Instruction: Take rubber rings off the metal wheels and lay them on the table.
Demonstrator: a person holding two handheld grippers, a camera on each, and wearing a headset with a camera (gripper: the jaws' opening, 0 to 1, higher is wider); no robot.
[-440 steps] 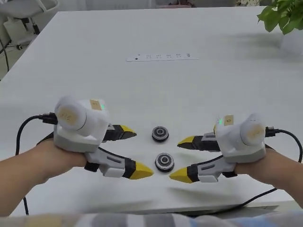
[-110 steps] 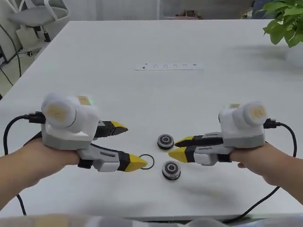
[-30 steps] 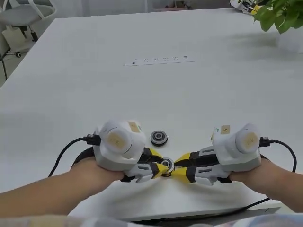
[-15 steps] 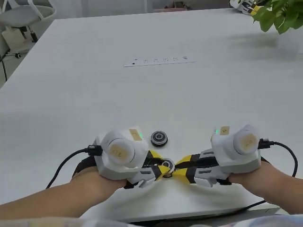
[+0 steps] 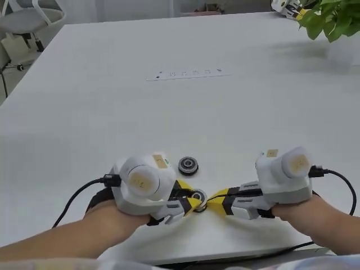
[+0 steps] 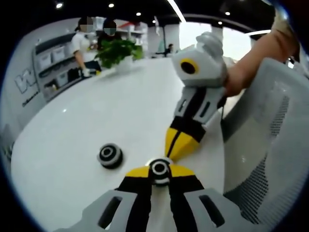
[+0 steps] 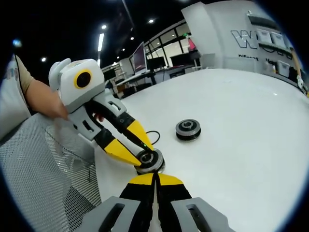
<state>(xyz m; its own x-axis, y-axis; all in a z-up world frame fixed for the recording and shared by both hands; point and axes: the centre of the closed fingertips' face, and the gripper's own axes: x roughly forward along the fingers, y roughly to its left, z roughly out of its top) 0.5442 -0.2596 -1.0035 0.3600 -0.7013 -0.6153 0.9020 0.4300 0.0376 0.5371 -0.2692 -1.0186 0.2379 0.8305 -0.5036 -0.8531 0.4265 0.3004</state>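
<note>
The near wheel (image 5: pixel 197 198) is clamped, black-rimmed; the far wheel (image 5: pixel 188 165) lies flat.

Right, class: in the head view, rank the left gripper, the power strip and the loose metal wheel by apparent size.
1. Left gripper, nearest the camera.
2. Power strip, long but thin and far off, so its true rank is unsure.
3. Loose metal wheel, clearly smallest.

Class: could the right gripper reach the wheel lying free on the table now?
Probably yes: the free wheel lies on bare table ahead of the right gripper, nothing between, though its shut jaws must open first.
</note>
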